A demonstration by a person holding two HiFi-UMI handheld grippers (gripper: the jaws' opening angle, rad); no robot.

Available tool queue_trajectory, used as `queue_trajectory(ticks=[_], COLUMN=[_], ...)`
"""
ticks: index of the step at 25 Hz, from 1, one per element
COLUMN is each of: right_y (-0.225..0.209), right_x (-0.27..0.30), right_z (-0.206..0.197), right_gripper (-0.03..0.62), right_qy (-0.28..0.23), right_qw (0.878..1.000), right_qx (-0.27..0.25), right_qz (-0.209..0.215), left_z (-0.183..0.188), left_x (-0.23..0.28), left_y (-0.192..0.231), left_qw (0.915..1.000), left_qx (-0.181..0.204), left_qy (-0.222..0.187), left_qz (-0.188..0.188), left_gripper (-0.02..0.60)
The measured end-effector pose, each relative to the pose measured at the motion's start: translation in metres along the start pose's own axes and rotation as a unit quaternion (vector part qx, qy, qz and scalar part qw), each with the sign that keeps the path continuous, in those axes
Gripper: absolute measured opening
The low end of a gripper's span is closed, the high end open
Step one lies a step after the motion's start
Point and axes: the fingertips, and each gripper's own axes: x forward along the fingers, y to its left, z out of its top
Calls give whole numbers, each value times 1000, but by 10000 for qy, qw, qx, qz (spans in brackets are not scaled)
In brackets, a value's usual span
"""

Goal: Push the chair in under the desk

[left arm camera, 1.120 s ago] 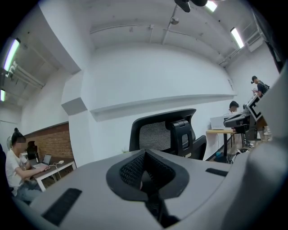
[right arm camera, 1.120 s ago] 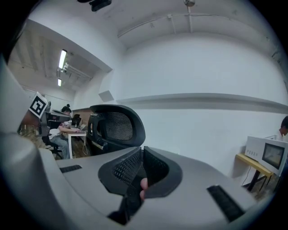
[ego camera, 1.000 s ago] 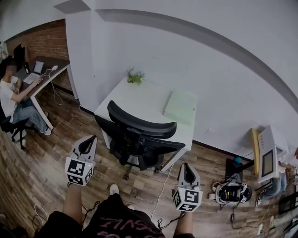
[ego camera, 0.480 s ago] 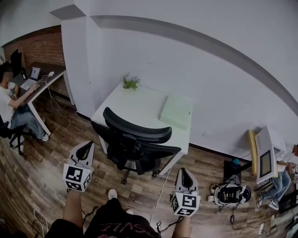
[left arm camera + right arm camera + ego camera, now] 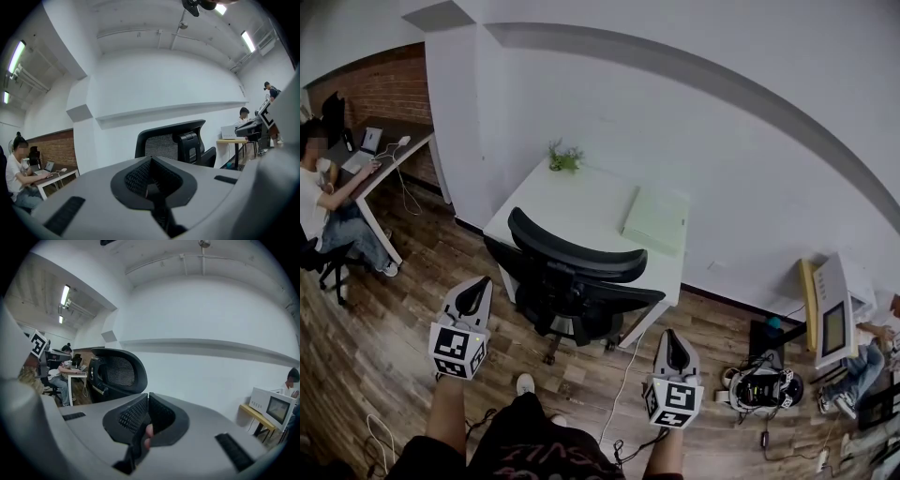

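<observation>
Left gripper (image 5: 474, 292) and right gripper (image 5: 673, 345), both clenched empty, hover behind the black office chair (image 5: 574, 270) at the white desk (image 5: 581, 199), likely closed to serve as blunt pushers.

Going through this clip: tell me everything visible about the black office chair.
The black office chair has a curved top rail, a mesh back panel with a solid plastic support block behind it, armrests, and a wheeled base on the wooden floor. It stands upright against the near edge of the white desk, its back towards the person. How far the seat goes under the desk cannot be made out. Nobody sits in it, and neither hand-held gripper touches it.
</observation>
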Motion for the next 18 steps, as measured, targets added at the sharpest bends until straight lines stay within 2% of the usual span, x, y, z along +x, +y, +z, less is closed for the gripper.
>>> queue_trajectory(ticks=[7, 18], right_y=[7, 12], right_x=[5, 13], right_z=[-2, 1], right_gripper=[28, 28], right_qy=[88, 12], right_qw=[9999, 9996], right_qx=[-23, 19], right_qz=[103, 267], left_z=[0, 1], left_x=[2, 9], left_y=[2, -9], left_qw=[10000, 9999], left_qx=[-63, -50], left_qy=[5, 30], left_qz=[26, -129], left_gripper=[15, 15])
